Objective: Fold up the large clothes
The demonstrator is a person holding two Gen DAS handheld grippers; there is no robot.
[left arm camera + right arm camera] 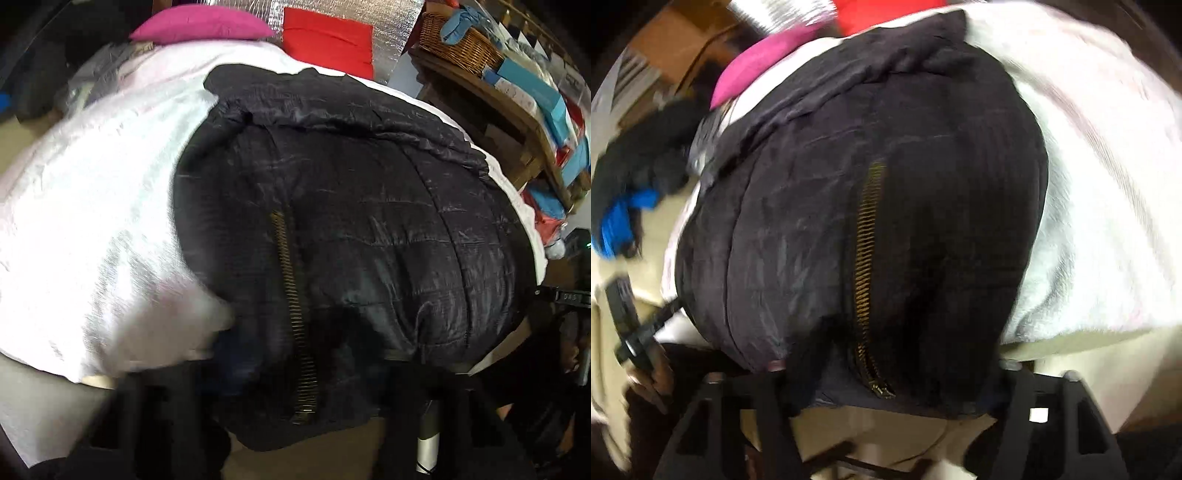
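A black quilted jacket (369, 221) with a brass zipper (295, 314) lies on a white sheet (92, 221), its near hem hanging over the front edge. My left gripper (291, 417) is at that hem with its fingers spread wide to either side; the cloth drapes between them. In the right wrist view the jacket (886, 221) and its zipper (866, 266) fill the middle, and my right gripper (886, 402) has its fingers (1052, 424) wide apart at the hem. The other hand-held gripper (628, 325) shows at the left. The views are blurred.
A pink cushion (199, 24) and a red cushion (327, 40) lie at the back against a silver wall. A wooden shelf (517, 122) with a wicker basket (458, 40) and boxes stands to the right. Dark clothes (639, 155) and something blue lie to the left.
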